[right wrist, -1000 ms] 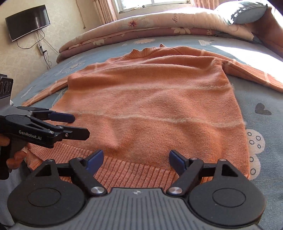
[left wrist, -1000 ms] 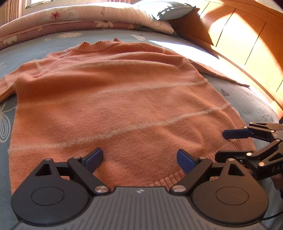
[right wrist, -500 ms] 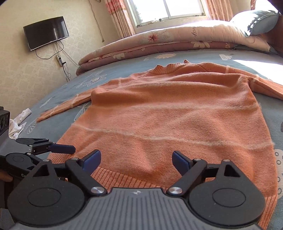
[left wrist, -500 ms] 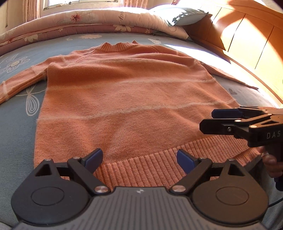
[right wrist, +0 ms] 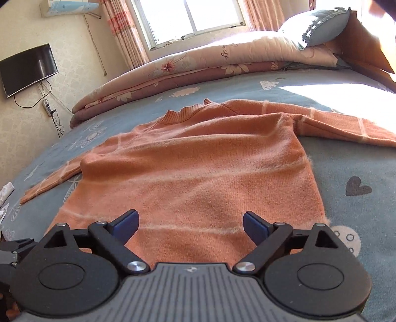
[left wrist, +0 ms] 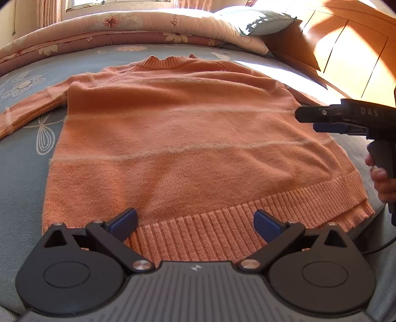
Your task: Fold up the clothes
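An orange knit sweater with thin pale stripes lies flat on the bed, collar far, ribbed hem near. Both sleeves are spread out sideways, one to the left and one to the right. My left gripper hovers over the hem's middle, its jaws opening with only the flat knit below them. My right gripper hangs above the sweater's lower body, jaws opening too, gripping nothing. It also shows from the side in the left wrist view, above the sweater's right edge, held by a hand.
A folded floral quilt and a grey pillow lie along the far side of the blue-grey sheet. A wooden headboard stands on the right. A wall television and window are beyond the bed.
Both grippers have drawn back from the hem, so more of the sweater shows. The right gripper rose from the hem's right corner to hover higher. Both pairs of jaws stand slightly wider.
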